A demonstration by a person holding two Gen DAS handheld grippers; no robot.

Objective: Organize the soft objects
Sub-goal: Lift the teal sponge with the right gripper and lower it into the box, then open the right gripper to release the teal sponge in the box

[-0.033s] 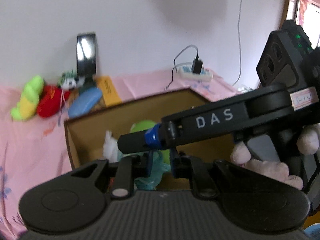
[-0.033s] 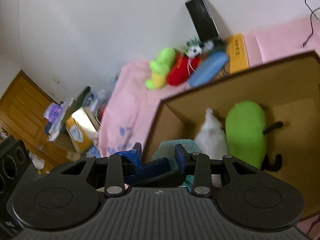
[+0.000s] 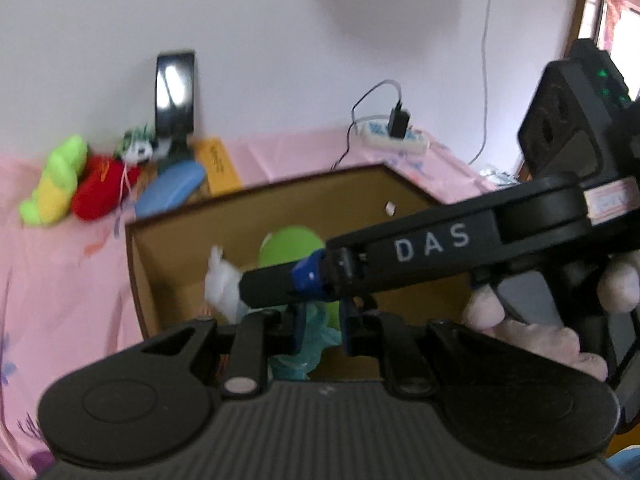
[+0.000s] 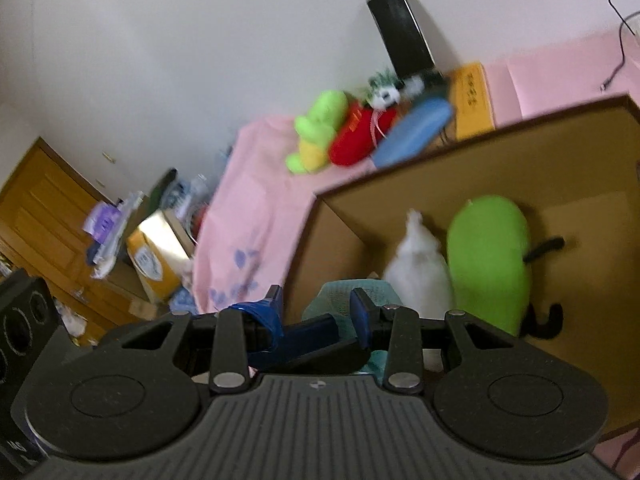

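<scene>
Both grippers hang over an open cardboard box point(image 4: 500, 168) that stands on a pink bedsheet point(image 4: 256, 208). In the left wrist view, the left gripper point(image 3: 322, 326) has its blue-tipped fingers set apart with a gap between them, and a teal soft thing point(image 3: 316, 340) shows in and below that gap; whether the fingers touch it cannot be told. The right gripper's arm, marked "DAS", crosses this view from 3 o'clock toward the centre, and a pale pink plush point(image 3: 532, 328) sits at 4 o'clock behind it.

In the right wrist view, the right gripper point(image 4: 316, 314) also has its fingers apart, with the same teal thing just beyond them and the left gripper's blue finger lying across below the gap. Nothing is seen clamped between them.

Inside the box, a white plush point(image 4: 420, 272) leans beside a green plush point(image 4: 488, 260), the two touching, at about 3 o'clock in that view. Against the wall at 12 o'clock, outside the box, lie a green-and-yellow plush point(image 4: 316, 132), a red plush point(image 4: 360, 136) and a blue pillow point(image 4: 412, 132) in a row, with a small green-and-white toy point(image 4: 384, 92) behind them. A power strip point(image 3: 392, 138) lies on the sheet at 1 o'clock in the left view.
</scene>
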